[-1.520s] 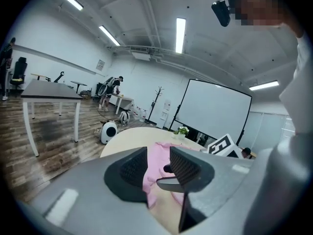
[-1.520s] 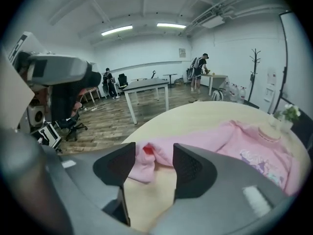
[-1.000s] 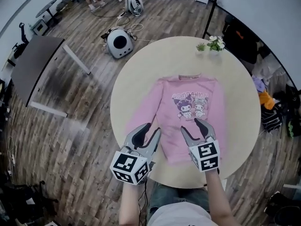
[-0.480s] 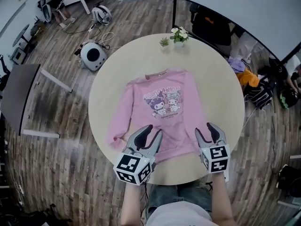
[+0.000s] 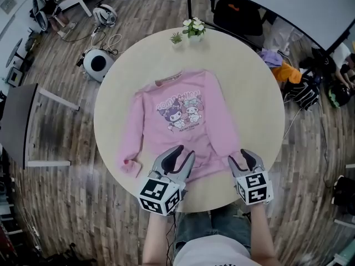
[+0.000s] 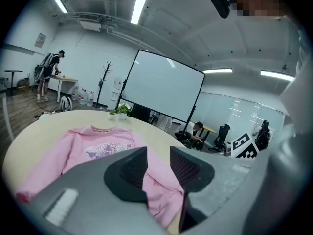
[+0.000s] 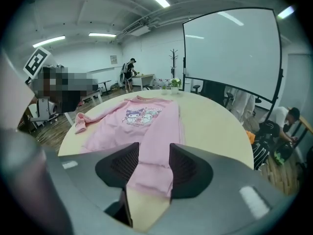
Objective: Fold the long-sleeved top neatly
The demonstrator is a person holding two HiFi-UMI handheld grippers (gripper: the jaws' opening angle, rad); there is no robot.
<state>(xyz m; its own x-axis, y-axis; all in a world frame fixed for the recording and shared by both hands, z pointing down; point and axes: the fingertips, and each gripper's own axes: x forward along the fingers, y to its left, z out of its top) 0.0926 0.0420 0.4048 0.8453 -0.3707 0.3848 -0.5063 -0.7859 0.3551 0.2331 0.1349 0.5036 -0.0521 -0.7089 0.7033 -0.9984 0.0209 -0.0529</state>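
Prob. below R hand-held gripper (image 5: 243,158): top (image 5: 176,133)

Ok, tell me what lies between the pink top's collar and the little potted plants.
Nothing: only bare tabletop separates the top's collar from the potted plants, which the head view shows most clearly.

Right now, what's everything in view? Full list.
long-sleeved top: 1, pink with cartoon print, flat on the table
round table: 1, beige, centre
potted flowers: 1 cluster, white and green, table's far edge
domed device: 1, white, floor beyond table's left
side table: 1, dark grey, floor far left
bags and clothes: several, dark and orange, floor right
left gripper: 1, grey, jaws apart over the top's hem
right gripper: 1, grey, jaws apart, just been closing, sleeve cloth in the gap, unpinched
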